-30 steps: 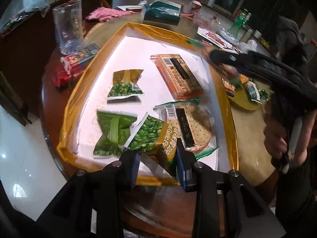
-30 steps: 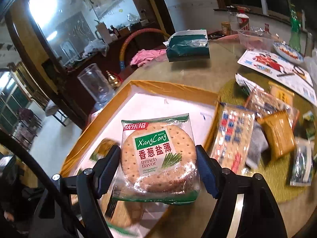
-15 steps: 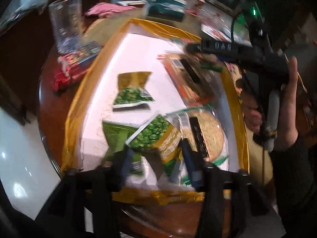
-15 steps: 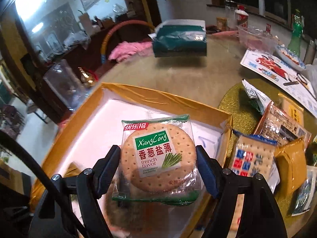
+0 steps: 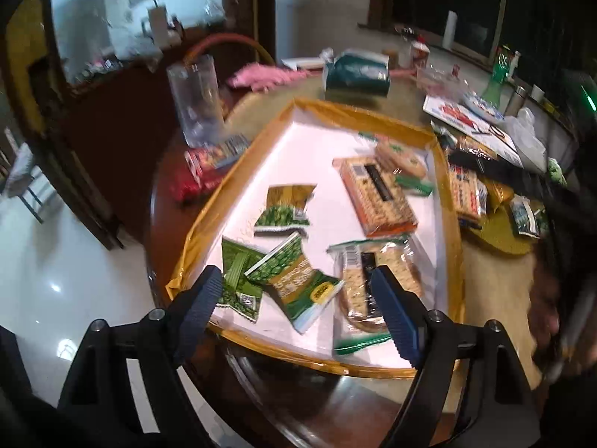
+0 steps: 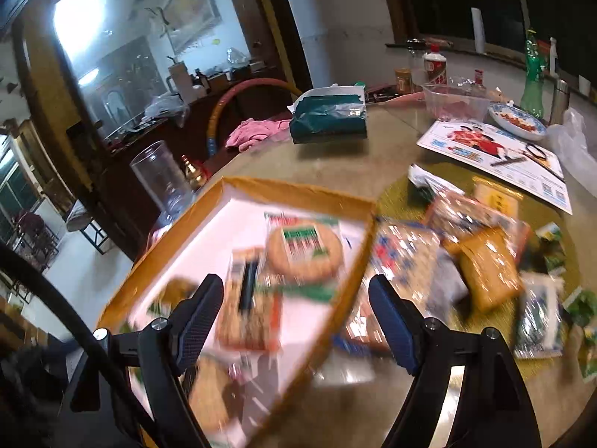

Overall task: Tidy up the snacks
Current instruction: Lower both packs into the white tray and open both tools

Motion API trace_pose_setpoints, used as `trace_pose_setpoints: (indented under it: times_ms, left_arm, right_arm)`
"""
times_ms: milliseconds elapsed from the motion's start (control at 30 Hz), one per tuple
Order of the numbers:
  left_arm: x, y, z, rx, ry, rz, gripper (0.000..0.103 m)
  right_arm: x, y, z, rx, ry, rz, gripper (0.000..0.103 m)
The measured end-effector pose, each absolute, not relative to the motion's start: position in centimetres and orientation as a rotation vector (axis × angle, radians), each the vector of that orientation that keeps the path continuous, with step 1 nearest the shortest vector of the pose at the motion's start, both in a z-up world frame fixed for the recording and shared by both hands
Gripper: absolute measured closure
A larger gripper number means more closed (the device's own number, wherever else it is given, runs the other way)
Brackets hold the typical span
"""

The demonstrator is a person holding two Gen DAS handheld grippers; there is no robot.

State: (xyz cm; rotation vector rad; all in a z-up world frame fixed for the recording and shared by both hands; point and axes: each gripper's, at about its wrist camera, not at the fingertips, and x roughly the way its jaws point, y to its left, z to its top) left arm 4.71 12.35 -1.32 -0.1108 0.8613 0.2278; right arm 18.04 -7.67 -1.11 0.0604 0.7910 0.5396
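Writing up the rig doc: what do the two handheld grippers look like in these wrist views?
Both look alike: the left gripper and right gripper have black angular frames with silver screw heads and two fingers tipped with dark blue ribbed pads. A black cable curves past the right gripper. Dark sleeve at the left view's right edge.

No wording is legible on the blurred snack packets (image 5: pixel 294 283) or the leaflet (image 6: pixel 492 156).

**Glossy wrappers, shiny wood, ribbed pads**

Between the left fingers (image 5: pixel 196 304) lie snack packets (image 5: pixel 294 280) in glossy crinkled plastic film. The tray (image 5: pixel 257 142) beyond them has a shiny yellow rim and matt white floor. The fingers are ribbed, matt blue. The tabletop (image 5: pixel 283 395) under them is polished, reflective wood.
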Motion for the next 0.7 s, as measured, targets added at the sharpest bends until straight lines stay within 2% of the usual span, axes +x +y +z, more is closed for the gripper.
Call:
trace_pose_setpoints:
  times_ms: [267, 700]
  left_arm:
    - [4.8, 5.3, 0.3, -0.040, 0.804, 0.115, 0.020]
    - [6.4, -4.8, -3.6, -0.018, 1.007, -0.129, 0.020]
  right_arm:
    - [14.2, -17.7, -3.9, 0.239, 0.896, 0.519, 0.023]
    - [8.2, -28.4, -7.0, 0.154, 0.914, 0.272, 0.023]
